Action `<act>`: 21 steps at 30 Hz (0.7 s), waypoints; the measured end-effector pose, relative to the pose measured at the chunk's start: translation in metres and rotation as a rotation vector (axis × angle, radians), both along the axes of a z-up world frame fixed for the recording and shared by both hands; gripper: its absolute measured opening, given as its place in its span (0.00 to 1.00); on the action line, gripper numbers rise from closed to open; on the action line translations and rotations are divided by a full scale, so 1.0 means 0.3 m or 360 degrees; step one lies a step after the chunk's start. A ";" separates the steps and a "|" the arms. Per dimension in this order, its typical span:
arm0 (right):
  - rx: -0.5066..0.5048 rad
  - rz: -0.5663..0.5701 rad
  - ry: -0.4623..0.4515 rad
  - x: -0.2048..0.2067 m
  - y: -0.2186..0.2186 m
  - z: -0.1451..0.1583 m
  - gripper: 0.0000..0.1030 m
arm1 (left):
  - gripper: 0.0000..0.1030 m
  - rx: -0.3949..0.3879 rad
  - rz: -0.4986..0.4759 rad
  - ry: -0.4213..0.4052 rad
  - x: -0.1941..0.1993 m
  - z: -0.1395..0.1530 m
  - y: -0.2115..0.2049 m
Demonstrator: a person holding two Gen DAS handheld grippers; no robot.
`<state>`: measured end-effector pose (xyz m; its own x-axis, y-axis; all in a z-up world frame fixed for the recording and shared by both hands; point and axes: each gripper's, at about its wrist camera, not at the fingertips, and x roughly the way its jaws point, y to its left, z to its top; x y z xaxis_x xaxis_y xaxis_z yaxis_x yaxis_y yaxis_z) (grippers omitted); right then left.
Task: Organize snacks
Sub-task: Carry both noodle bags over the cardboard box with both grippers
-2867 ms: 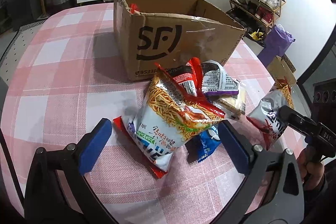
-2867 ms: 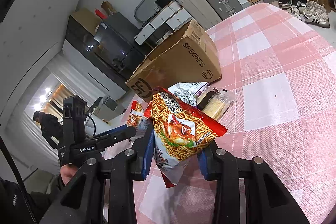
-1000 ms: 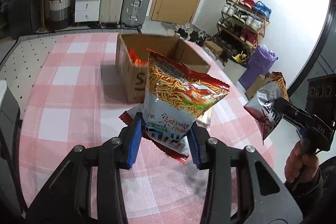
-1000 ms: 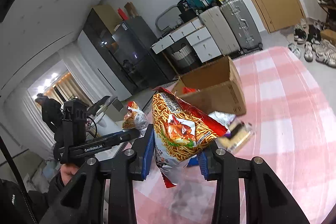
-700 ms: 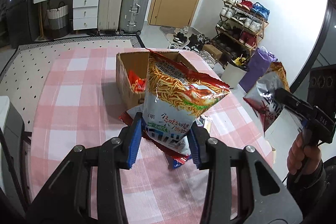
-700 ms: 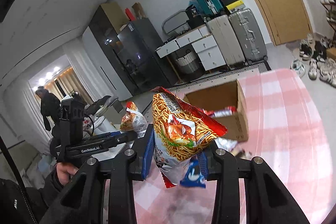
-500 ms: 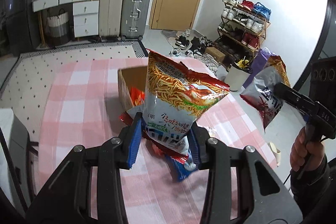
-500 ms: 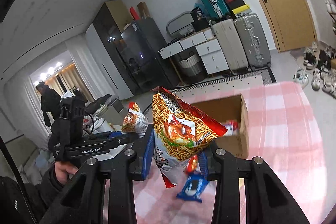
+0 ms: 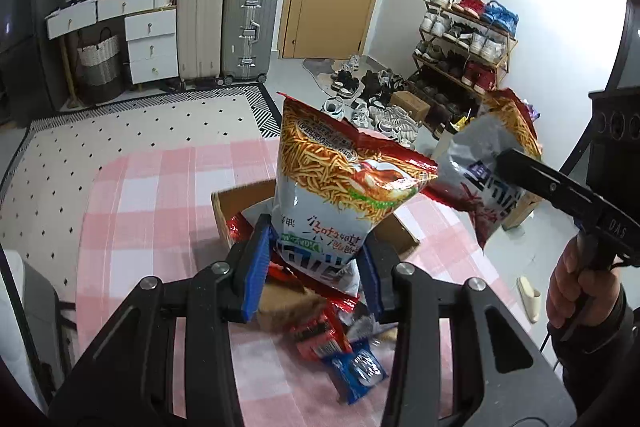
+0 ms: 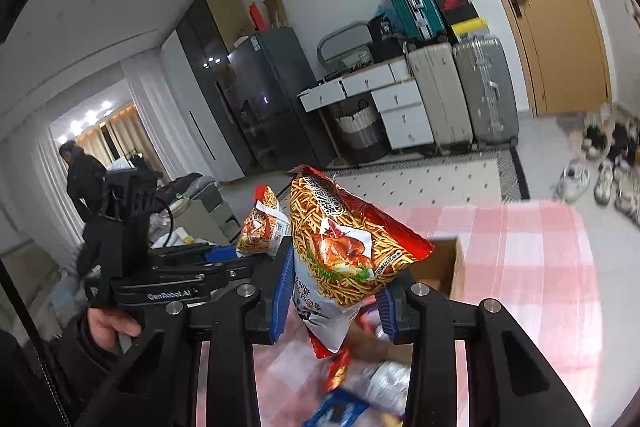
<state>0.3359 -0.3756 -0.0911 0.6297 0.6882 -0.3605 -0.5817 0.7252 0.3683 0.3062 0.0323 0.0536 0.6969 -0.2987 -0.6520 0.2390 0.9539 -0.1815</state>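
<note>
My left gripper (image 9: 316,267) is shut on a noodle snack bag (image 9: 340,195) and holds it high above the open cardboard box (image 9: 236,203) on the pink checked table (image 9: 152,195). My right gripper (image 10: 332,297) is shut on a second noodle snack bag (image 10: 344,251), also held high; it shows at the right in the left wrist view (image 9: 484,163). The left gripper's bag shows at the left in the right wrist view (image 10: 262,227). Red snacks (image 9: 240,227) lie inside the box.
Loose packets lie on the table in front of the box: a red one (image 9: 320,339) and a blue one (image 9: 360,371). Suitcases (image 9: 224,31), drawers and a shoe rack (image 9: 464,43) stand on the floor beyond the table.
Both grippers have risen with their bags; the box and table look smaller and farther below. The left gripper took hold of its bag before that.
</note>
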 end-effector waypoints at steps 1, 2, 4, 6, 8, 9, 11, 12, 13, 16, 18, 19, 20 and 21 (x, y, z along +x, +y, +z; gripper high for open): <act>0.0008 0.0002 0.0020 0.024 0.002 -0.004 0.35 | 0.36 -0.0001 0.0005 0.0004 0.033 -0.008 -0.004; 0.0010 -0.0002 0.0032 0.046 0.003 -0.009 0.35 | 0.36 -0.0005 0.0009 0.0021 0.072 -0.022 0.001; -0.0003 -0.0008 0.0067 0.100 0.011 -0.027 0.35 | 0.36 -0.0042 0.0032 0.0047 0.135 -0.047 0.015; -0.0025 -0.0012 0.0088 0.146 0.023 -0.047 0.35 | 0.36 -0.0068 0.0035 0.0082 0.188 -0.072 0.021; -0.0042 -0.0005 0.0103 0.177 0.033 -0.069 0.35 | 0.36 -0.0078 0.0032 0.0115 0.239 -0.113 0.017; -0.0050 -0.0005 0.0119 0.198 0.040 -0.085 0.35 | 0.36 -0.0078 0.0026 0.0134 0.263 -0.128 0.014; -0.0072 0.0002 0.0143 0.230 0.053 -0.112 0.35 | 0.36 -0.0075 0.0021 0.0162 0.309 -0.176 0.014; -0.0084 0.0001 0.0151 0.242 0.060 -0.126 0.35 | 0.36 -0.0073 0.0019 0.0176 0.329 -0.197 0.010; -0.0097 0.0000 0.0161 0.257 0.067 -0.140 0.35 | 0.36 -0.0075 0.0020 0.0194 0.350 -0.229 0.010; -0.0129 -0.0004 0.0203 0.308 0.085 -0.190 0.35 | 0.36 -0.0077 0.0021 0.0245 0.395 -0.309 0.012; -0.0151 -0.0003 0.0228 0.337 0.099 -0.225 0.35 | 0.36 -0.0073 0.0018 0.0264 0.417 -0.346 0.011; -0.0164 -0.0003 0.0238 0.348 0.106 -0.238 0.35 | 0.36 -0.0067 0.0010 0.0276 0.433 -0.365 0.008; -0.0175 -0.0002 0.0246 0.359 0.113 -0.249 0.35 | 0.36 -0.0067 0.0008 0.0281 0.444 -0.380 0.008; -0.0187 0.0001 0.0255 0.371 0.123 -0.263 0.36 | 0.37 -0.0071 0.0003 0.0288 0.455 -0.392 0.007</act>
<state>0.4473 -0.3386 -0.1701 0.5571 0.6359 -0.5341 -0.5229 0.7683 0.3693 0.4427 0.0342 -0.0640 0.5698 -0.3290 -0.7531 0.1969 0.9443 -0.2635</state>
